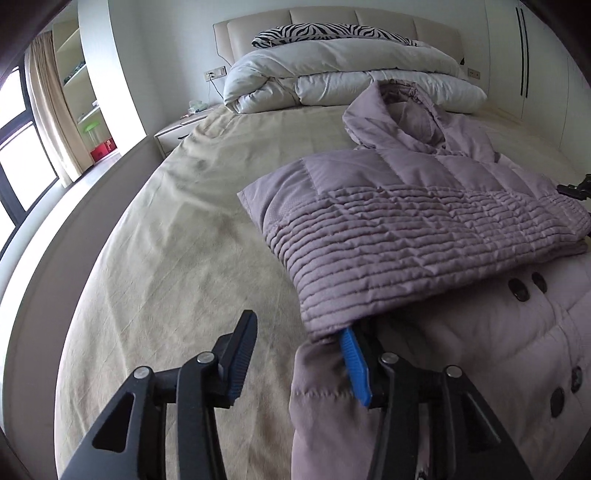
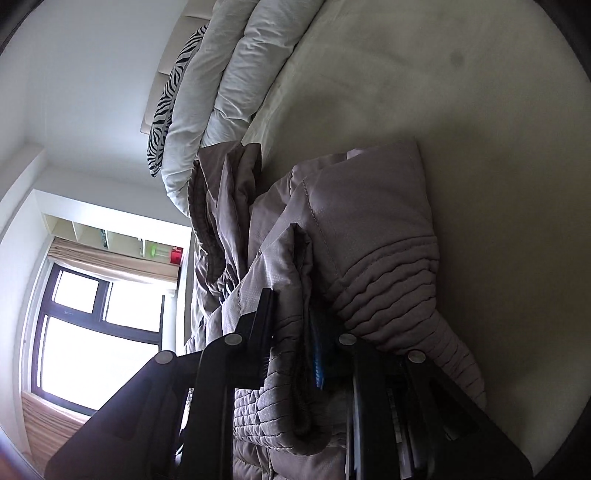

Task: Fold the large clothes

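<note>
Left wrist view: left tongs agape beside coat edge, right tongs clamped on coat, bare bedsheet leftward

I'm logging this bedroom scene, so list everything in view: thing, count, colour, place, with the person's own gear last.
coat: one, mauve quilted, partly folded on the bed's near right.
buttons: several, dark, on the coat's front, lower right.
bed: one, beige sheet, fills the middle.
duvet: one, white, bundled at the headboard.
pillow: one, zebra-striped, behind the duvet.
headboard: one, cream padded, at the far wall.
nightstand: one, pale, left of the bed.
window: one, dark-framed, with a tan curtain.
shelves: one unit, pale, beside the window.
left gripper: one, black, blue-padded fingers, open at the coat's edge.
right gripper: one, black, shut on the coat.
</note>
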